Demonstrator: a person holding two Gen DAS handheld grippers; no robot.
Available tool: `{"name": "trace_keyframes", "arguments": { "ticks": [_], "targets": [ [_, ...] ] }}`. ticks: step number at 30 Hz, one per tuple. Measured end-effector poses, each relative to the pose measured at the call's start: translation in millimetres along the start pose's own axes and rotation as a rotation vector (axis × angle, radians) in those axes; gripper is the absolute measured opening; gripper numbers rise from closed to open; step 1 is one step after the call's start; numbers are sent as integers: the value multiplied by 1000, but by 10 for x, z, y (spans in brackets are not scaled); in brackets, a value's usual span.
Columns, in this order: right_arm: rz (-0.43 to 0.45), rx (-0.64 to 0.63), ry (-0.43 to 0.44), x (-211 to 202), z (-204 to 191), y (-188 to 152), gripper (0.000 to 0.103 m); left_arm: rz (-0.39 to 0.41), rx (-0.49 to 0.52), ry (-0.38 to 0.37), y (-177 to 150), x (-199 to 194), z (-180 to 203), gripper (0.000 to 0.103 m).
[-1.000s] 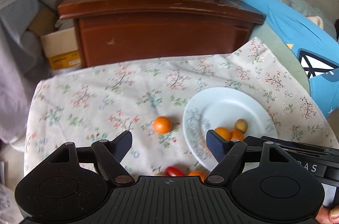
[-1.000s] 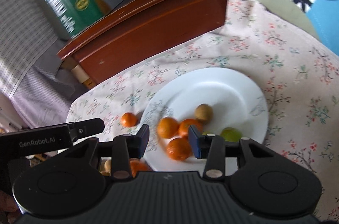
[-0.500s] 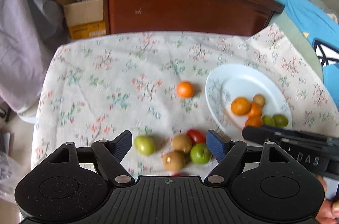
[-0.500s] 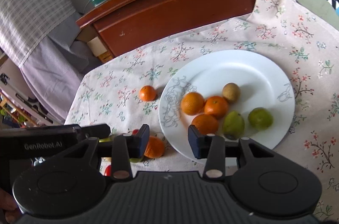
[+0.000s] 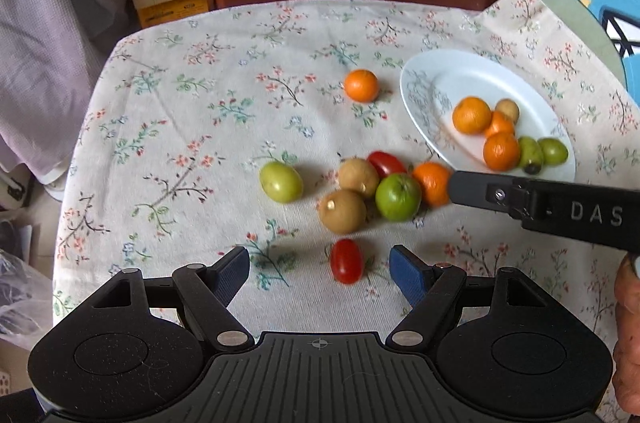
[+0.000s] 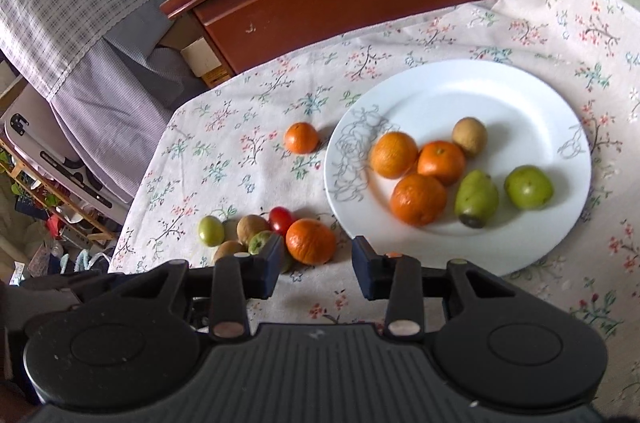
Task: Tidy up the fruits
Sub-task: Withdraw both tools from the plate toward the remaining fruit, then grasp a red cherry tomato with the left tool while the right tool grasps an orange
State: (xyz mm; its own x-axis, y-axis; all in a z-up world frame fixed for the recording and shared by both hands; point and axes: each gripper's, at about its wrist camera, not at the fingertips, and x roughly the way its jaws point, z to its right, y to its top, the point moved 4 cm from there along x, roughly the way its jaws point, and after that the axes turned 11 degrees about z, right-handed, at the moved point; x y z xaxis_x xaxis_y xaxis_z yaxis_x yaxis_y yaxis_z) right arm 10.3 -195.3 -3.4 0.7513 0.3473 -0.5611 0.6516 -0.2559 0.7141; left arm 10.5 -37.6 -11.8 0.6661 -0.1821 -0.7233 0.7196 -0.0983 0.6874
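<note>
Six fruits on white plate [image 6: 520, 95]; eight loose on flowered cloth [image 5: 180, 127] over bench.
Plate: three oranges [image 6: 418, 199], two green fruits, one brown. Cloth: cluster beside the rim, lone orange [image 5: 361, 85] apart. Right gripper [image 6: 316, 265], jaws just narrowing yet apart, empty, nearest orange [image 6: 311, 241] just ahead. Left gripper [image 5: 320, 273] wide apart, empty, small tomato [image 5: 346, 261] between its fingers, untouched.

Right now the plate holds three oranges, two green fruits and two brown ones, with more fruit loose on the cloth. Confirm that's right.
Not quite: the plate holds only one brown fruit, not two, as the right wrist view shows. The three oranges and two green fruits are there, and more fruit lies loose on the cloth.
</note>
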Motion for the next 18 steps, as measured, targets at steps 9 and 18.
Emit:
{"name": "trace_keyframes", "arguments": {
  "ticks": [9,18],
  "targets": [
    [-25,68,4,110,31,-90,39,35,22,-3,-60,23,32,75],
    [-5,118,-3,176,71,-98,39,61,49,-24,-88,17,110,61]
  ]
}}
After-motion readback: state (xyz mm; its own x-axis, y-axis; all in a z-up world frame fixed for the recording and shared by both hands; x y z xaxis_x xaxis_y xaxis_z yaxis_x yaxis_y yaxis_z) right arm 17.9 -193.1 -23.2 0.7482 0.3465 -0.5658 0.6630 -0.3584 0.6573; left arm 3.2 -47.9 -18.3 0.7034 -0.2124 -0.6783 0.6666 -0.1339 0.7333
